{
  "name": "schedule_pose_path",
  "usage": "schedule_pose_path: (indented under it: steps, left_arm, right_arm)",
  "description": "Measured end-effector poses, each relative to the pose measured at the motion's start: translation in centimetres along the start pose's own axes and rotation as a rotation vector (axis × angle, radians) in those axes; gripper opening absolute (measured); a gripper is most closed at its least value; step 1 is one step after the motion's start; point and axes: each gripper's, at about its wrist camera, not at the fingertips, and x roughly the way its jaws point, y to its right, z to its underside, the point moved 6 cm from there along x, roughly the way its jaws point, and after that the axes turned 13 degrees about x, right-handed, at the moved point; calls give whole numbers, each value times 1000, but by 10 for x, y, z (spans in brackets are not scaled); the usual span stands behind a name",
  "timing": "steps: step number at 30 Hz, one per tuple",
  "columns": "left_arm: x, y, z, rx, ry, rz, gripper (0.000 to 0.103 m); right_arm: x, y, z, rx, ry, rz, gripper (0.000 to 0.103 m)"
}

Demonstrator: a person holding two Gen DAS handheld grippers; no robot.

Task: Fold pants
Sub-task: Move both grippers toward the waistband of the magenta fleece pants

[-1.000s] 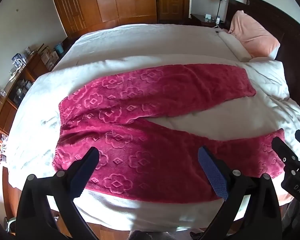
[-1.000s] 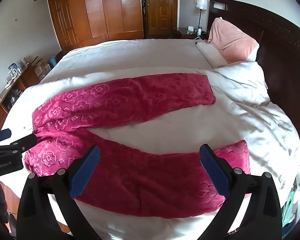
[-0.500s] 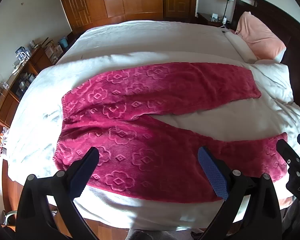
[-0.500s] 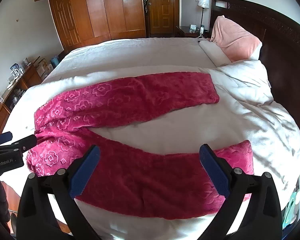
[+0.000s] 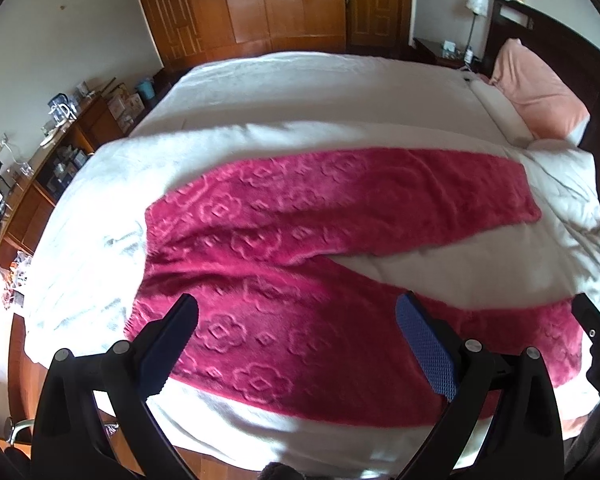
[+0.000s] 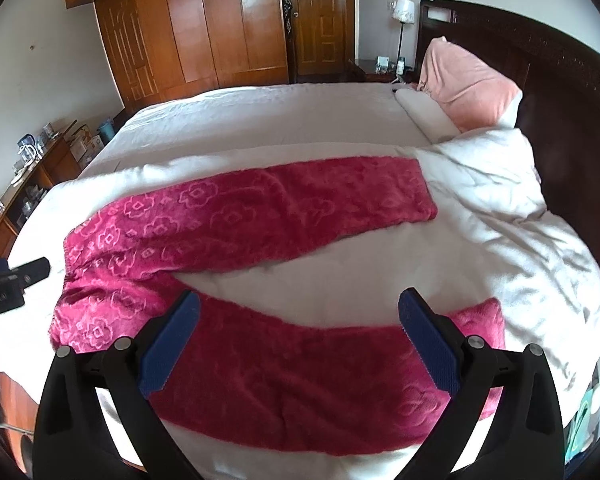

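Claws spread wide and empty: the left claw (image 5: 296, 322) hovers over the waist end of the pants (image 5: 324, 264), the right claw (image 6: 300, 320) over the near leg's cuff end. Unfolded, legs splayed apart on the white bed (image 6: 284, 116), the pants await their first fold.

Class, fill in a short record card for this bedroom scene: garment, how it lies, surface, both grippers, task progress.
garment: red fleece pants, embossed flower pattern
how it lies: spread flat, legs apart in a V, waistband toward the dresser side
surface: white bedding
left gripper: open, above the waist end, holding nothing
right gripper: open, above the near leg, holding nothing
task progress: no fold made yet
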Motion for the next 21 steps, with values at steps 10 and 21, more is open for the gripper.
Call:
schedule_pose_path:
  steps: [10,21]
  left_arm:
    - [10,-41,-43,-58,19,-44,98]
    - [49,-75,-69,-60,3,-53,98]
  right_arm:
    - [9,-9,-50,24,73,9,100]
    - [56,-26,-70,53,18,37,100]
